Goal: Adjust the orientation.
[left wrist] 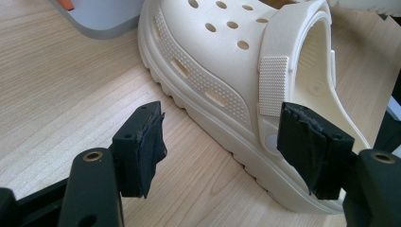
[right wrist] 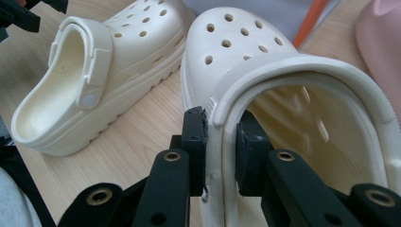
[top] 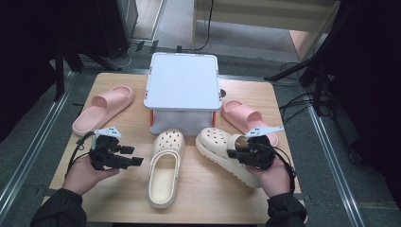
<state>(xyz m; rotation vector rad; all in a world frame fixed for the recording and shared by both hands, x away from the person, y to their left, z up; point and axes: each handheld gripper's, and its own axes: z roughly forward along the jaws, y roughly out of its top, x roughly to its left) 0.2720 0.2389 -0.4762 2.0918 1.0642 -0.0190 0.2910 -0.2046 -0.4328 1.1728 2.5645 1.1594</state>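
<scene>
Table (top: 118, 189): pale wood-grain top, matt, smooth.
Left cream clog (top: 164, 163): moulded foam-like plastic, matt; ridged sole edge, fine waffle texture on the strap (left wrist: 273, 85) and side band, round punched holes over the toe.
Right cream clog (top: 222, 146): same matt moulded material, smooth inside.
Pink slides (top: 100, 108): soft-looking matt foam, smooth.
Storage box (top: 183, 80): smooth white plastic lid, slight sheen; translucent wall, orange clips.
Left gripper (left wrist: 222, 146) and right gripper (right wrist: 221, 142): matt black hard plastic, brass-coloured metal inserts, rough pads with frayed edges.
</scene>
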